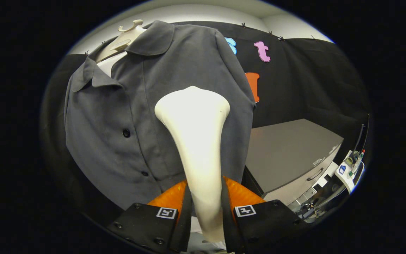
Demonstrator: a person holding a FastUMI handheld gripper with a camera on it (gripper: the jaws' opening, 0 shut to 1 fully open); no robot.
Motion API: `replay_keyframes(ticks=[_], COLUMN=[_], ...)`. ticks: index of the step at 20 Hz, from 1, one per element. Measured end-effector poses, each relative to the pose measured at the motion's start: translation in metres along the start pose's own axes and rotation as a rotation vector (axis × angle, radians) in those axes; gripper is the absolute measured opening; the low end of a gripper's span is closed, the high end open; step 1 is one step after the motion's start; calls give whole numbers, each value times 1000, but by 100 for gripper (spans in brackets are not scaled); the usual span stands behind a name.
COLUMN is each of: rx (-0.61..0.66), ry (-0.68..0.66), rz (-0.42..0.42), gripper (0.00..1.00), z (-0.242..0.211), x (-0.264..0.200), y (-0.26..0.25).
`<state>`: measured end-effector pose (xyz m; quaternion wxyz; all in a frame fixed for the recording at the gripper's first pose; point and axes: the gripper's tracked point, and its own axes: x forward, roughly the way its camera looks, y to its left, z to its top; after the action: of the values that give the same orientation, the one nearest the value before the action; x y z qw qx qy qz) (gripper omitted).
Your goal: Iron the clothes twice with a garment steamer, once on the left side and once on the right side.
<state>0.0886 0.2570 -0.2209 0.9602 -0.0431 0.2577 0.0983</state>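
steamer (196, 141) head's face hidden against shirt (118, 116); handle's end unseen

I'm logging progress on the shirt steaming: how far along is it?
Done: the steamer is picked up, the gripper shut on its handle. In hand: its head sits against the grey shirt, beside the button placket. Left: one frame cannot show which pass this is, or whether either side is finished.

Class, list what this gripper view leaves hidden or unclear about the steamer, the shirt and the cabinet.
- Garment steamer: its front face is turned toward the grey shirt; contact cannot be told. Its lower handle is hidden between the gripper fingers, which press on it.
- Shirt hem: covered by the fingers.
- Small items beside the grey cabinet: too small to identify.
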Motion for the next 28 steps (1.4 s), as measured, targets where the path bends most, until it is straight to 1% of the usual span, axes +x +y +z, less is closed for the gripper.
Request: replay_keyframes(ticks=[12,28], rx=[-6,-17], ry=[165,381], rz=[-29,-40], gripper=[46,46], z=[-85,-197], x=[15,23], y=[-18,-22])
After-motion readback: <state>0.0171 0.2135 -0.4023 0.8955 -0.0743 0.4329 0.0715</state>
